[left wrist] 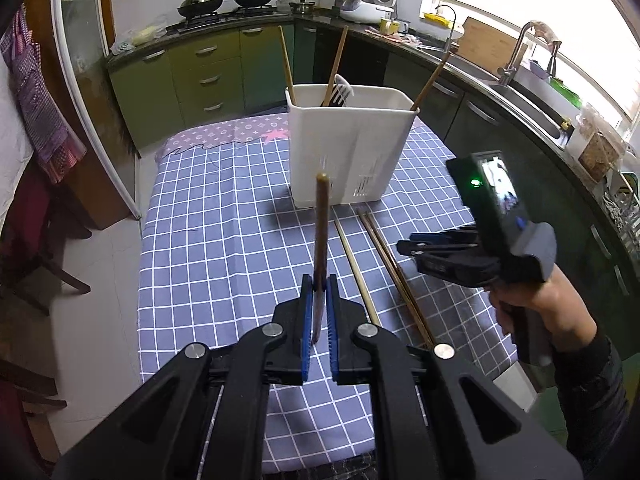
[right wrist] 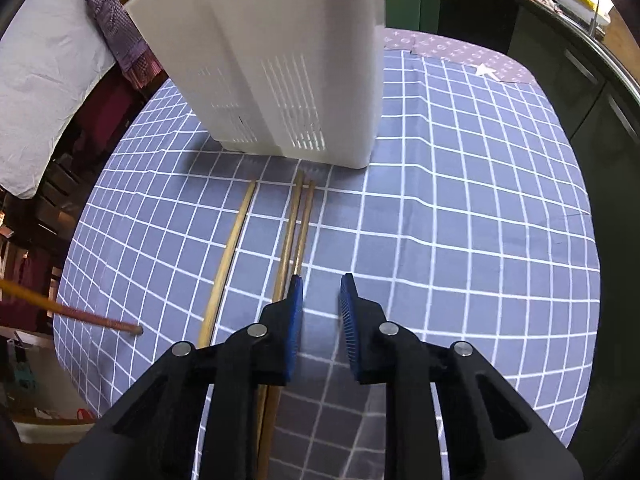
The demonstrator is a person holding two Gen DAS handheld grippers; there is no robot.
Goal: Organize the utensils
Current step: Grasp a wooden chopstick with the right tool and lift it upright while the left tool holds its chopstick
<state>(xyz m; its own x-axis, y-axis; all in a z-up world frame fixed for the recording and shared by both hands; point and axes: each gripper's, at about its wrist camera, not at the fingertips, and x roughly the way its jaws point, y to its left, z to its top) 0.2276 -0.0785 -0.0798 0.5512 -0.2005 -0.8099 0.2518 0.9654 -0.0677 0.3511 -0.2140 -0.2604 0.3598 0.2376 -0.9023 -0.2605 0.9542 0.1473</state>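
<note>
My left gripper [left wrist: 319, 284] is shut on a dark brown chopstick [left wrist: 322, 232], which points up toward the white slotted utensil holder [left wrist: 352, 140]. The same chopstick's tip [right wrist: 100, 322] shows at the left of the right wrist view. The holder contains three wooden sticks [left wrist: 286, 64] and a white slotted spatula [left wrist: 342, 90]. On the checked cloth lie one pale chopstick [right wrist: 234, 248] and a darker pair [right wrist: 296, 216] in front of the holder [right wrist: 280, 60]. My right gripper [right wrist: 322, 284] hovers just right of that pair, open, with nothing between its pads.
The small table carries a blue-grey checked cloth [right wrist: 460, 220]. Green kitchen cabinets [left wrist: 208, 76] and a counter with a sink [left wrist: 520, 92] curve round the back and right. A person's hand [left wrist: 552, 308] grips the right tool. Chairs [left wrist: 36, 248] stand at the left.
</note>
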